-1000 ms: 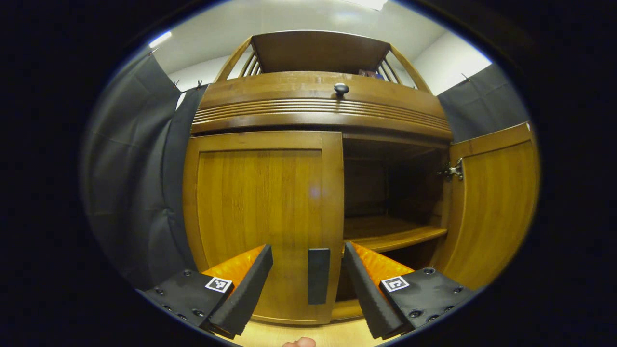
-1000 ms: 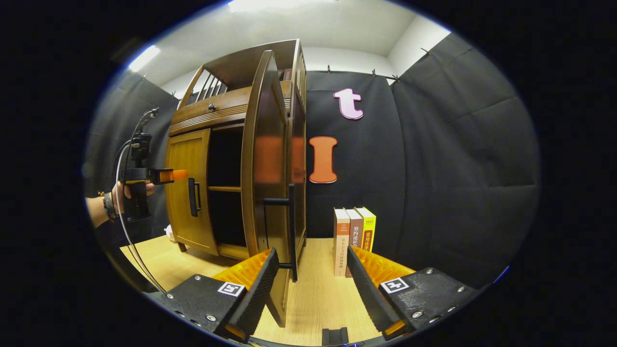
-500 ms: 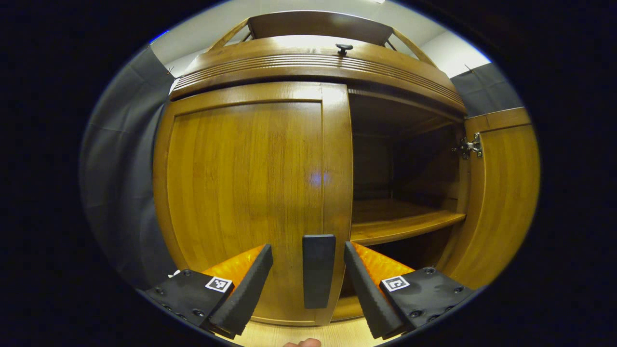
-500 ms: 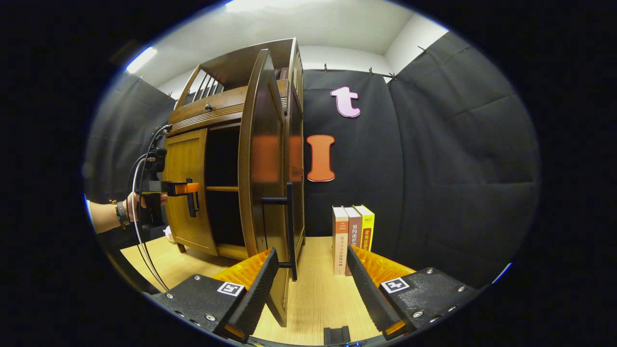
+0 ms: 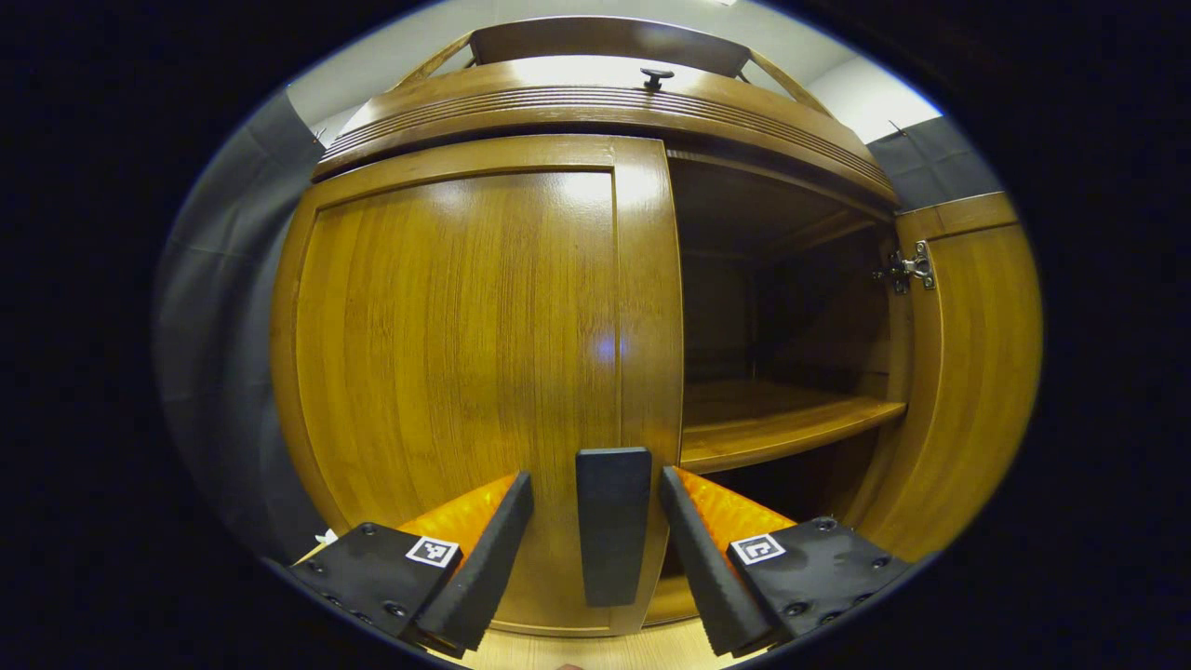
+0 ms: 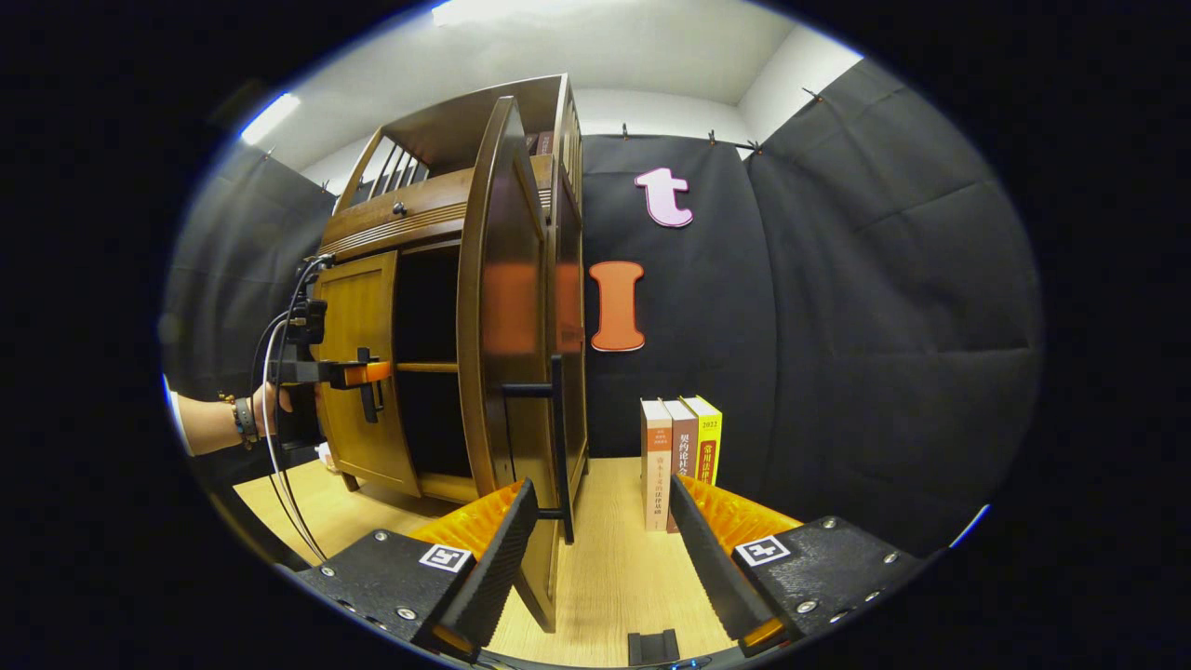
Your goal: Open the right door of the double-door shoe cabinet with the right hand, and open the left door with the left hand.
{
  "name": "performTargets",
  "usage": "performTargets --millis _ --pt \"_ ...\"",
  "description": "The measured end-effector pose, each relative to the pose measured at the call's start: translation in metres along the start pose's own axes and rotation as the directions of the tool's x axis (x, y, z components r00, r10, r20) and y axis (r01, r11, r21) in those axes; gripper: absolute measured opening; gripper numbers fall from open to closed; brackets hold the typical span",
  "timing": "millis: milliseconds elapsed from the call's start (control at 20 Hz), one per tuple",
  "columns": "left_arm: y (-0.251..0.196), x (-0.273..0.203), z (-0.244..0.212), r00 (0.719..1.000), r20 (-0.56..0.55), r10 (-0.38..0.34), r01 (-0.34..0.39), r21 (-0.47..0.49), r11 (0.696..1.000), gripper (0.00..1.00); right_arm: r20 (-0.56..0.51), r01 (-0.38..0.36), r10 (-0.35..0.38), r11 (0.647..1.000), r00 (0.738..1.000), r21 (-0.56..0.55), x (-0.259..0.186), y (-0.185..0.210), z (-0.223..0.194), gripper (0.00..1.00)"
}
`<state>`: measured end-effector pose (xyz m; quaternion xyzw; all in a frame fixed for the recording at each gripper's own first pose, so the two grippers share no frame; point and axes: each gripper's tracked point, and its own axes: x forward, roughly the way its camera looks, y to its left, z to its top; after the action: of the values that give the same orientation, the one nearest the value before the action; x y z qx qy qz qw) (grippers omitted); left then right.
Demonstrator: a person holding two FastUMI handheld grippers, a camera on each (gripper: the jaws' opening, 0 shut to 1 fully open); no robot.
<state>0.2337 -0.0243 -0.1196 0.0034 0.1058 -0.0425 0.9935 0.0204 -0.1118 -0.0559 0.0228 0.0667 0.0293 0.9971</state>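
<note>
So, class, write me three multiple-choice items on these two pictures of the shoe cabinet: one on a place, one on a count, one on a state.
1. Where does the left door's handle sit in the left gripper view?
A. Between the left claw's fingers
B. Above the drawer knob
C. On the shelf

2. How many books stand on the table beside the cabinet?
A. One
B. Three
C. Six

3. What state are the two doors in?
A. Both shut
B. Both open
C. Right door open, left door shut

Answers:
1. A, the handle stands in the gap between the open fingers, not yet clamped.
2. B, three spines stand side by side in the right gripper view.
3. C, the right door is swung out, baring the shelf, while the left door lies flush with the frame.
</note>
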Motion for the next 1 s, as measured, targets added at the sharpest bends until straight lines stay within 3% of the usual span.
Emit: performTargets --millis 300,350,450,550,600,650,700,1000 --pt "-0.007 0.000 -0.010 1.000 -0.020 -0.016 0.015 -0.037 0.999 0.42 0.003 -0.003 0.003 1.000 1.000 0.004 -0.001 0.002 -0.001 0.88" --pt "-0.006 0.001 -0.009 1.000 -0.016 -0.009 0.008 -0.046 0.999 0.42 0.004 -0.004 0.004 1.000 1.000 -0.002 -0.001 0.002 -0.001 0.94" --pt "-0.006 0.000 -0.010 1.000 -0.007 -0.010 0.009 -0.057 0.998 0.45 0.008 -0.004 0.004 1.000 1.000 -0.014 -0.006 0.002 0.000 0.88" --pt "-0.006 -0.001 -0.013 1.000 -0.015 -0.020 0.019 -0.042 0.999 0.42 0.009 -0.005 0.005 1.000 1.000 -0.011 -0.010 0.004 0.000 0.88" --pt "-0.007 -0.002 -0.014 0.999 -0.027 -0.016 0.016 -0.023 1.000 0.38 0.011 -0.005 0.005 1.000 1.000 -0.006 -0.010 0.005 0.002 0.94" --pt "-0.008 -0.002 -0.013 1.000 -0.027 -0.013 0.013 -0.010 1.000 0.35 0.012 -0.004 0.004 1.000 1.000 -0.003 -0.010 0.005 0.003 0.82" --pt "-0.008 -0.002 -0.014 1.000 -0.027 -0.013 0.012 -0.014 1.000 0.33 0.012 -0.002 0.002 1.000 1.000 -0.002 -0.010 0.005 0.003 0.88" --pt "-0.008 -0.012 -0.014 0.999 -0.038 0.013 -0.014 -0.013 1.000 0.31 0.008 0.019 -0.019 1.000 1.000 -0.015 -0.017 0.004 0.003 0.88"
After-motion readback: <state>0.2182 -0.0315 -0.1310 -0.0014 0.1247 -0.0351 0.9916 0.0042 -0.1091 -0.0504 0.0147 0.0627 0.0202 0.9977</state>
